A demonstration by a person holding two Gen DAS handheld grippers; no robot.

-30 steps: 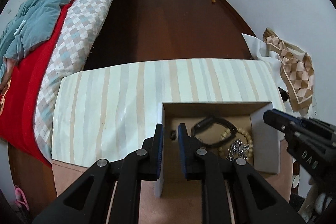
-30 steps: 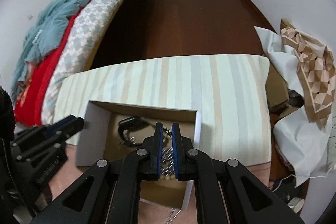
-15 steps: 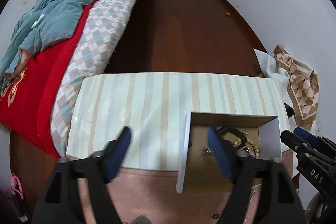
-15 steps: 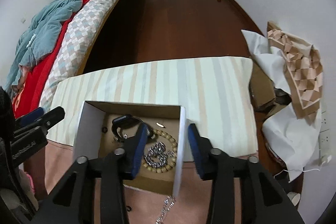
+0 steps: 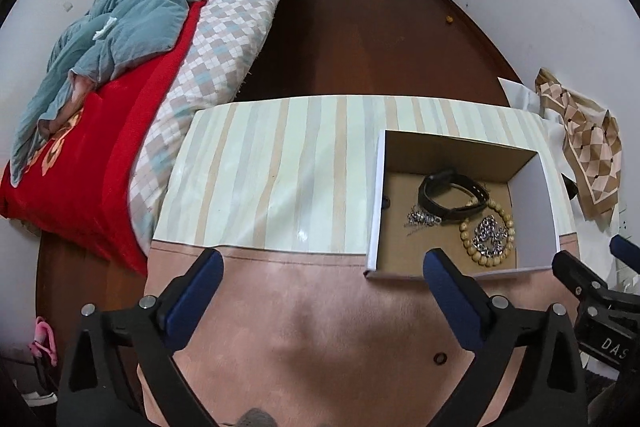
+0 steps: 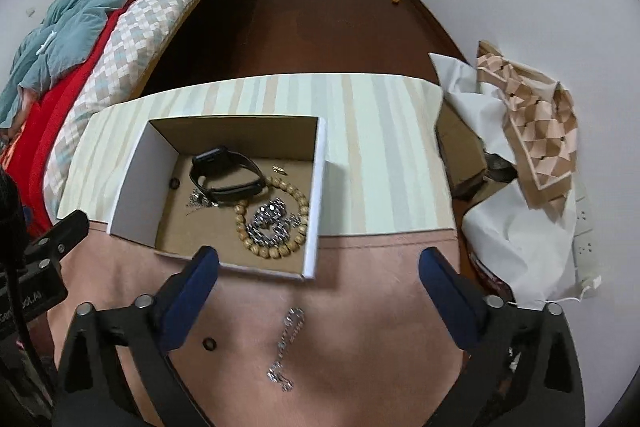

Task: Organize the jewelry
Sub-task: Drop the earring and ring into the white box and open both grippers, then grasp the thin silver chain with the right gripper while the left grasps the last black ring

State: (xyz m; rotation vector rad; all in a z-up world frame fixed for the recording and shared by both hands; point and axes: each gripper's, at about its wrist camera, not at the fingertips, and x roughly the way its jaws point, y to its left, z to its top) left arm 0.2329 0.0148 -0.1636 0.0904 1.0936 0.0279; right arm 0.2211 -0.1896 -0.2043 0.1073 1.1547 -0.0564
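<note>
An open cardboard box stands on the table. In it lie a black watch, a wooden bead bracelet, a silver chain bracelet, a small silver piece, a tiny gold piece and a dark ring. On the pink mat lie a silver chain and a small dark ring. My right gripper is open and empty above the chain. My left gripper is open and empty, left of the box.
The table has a striped cloth at the back and a pink mat in front. A bed with red and blue covers stands to the left. White cloth and a patterned box lie to the right.
Both grippers opened from shut and drew back from the box. A silver chain bracelet and a small silver piece now lie in the box.
</note>
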